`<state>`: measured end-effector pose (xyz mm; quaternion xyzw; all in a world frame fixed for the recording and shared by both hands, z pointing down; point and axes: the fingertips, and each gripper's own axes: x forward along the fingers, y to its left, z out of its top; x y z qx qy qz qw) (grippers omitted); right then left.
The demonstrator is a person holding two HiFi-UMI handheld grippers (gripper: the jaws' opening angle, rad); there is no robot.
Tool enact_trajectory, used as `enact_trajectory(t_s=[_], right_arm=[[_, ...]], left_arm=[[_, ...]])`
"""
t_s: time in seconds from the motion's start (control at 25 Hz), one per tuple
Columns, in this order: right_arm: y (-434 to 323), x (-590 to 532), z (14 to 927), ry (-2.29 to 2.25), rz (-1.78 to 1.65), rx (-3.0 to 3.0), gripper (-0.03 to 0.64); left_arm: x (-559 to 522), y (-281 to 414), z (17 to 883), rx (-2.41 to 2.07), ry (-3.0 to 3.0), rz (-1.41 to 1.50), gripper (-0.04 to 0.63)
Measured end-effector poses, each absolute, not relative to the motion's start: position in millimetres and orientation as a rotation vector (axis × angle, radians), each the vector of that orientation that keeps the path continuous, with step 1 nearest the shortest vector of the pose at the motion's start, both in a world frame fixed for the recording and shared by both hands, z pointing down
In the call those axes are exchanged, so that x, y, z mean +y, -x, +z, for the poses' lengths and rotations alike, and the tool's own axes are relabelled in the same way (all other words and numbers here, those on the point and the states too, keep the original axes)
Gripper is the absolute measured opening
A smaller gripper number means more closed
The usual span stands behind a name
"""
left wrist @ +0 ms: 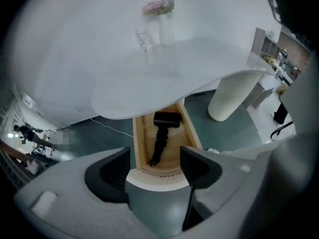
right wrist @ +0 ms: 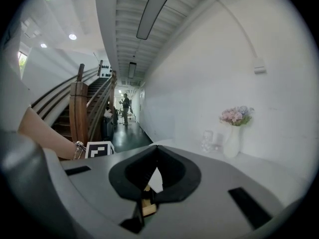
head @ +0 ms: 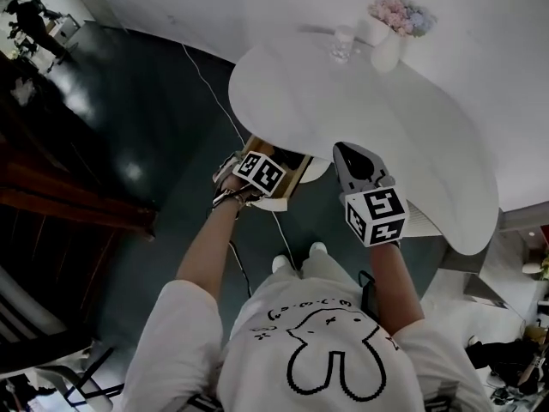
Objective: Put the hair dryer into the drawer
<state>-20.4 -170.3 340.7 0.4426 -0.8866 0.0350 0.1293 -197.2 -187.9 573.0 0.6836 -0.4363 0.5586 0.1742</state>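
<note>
Dark floor (head: pixel 146 136), white rounded tabletop (head: pixel 386 118), vase (head: pixel 388 50) and glass (head: pixel 342 43) near far edge, around 1 o'clock. Drawer (left wrist: pixel 141 143) open under tabletop, hair dryer (left wrist: pixel 164 126) lying inside, head at 12, handle toward 6. Left gripper (left wrist: pixel 155 164) jaws spread, empty, right at drawer front. Right gripper (right wrist: pixel 155 156) jaws clenched on nothing.

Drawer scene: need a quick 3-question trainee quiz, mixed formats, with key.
1. True or false: the hair dryer lies inside the open drawer.
2. The jaws of the left gripper are: A) apart, B) pressed together, C) clamped on the hair dryer.
3. What stands beside the glass on the table?
Key: 1 true; 2 A; 3 a vase of flowers.
</note>
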Motion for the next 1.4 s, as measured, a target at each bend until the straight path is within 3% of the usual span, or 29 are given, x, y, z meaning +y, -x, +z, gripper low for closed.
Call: enact_trajectory(t_s=[0.76,1.16,1.4], right_arm=[[10.2,-195.7,237.2,-1.284,-0.079,-2.756,0.0],[8.8,-204.1,192.2,-1.326,-0.292,-2.768,0.0],[-1.3,-210.0,163.9,-1.348,-0.419,-2.781,0.0]], left_arm=[[-202.4,165.9,369.0,-1.704,-2.264,0.879,0.313],[-198.1,190.8,235.8,-2.019,-2.359,0.183,0.313],[-172.0,194.4,186.7,-2.077,-2.481,-0.01,0.311]])
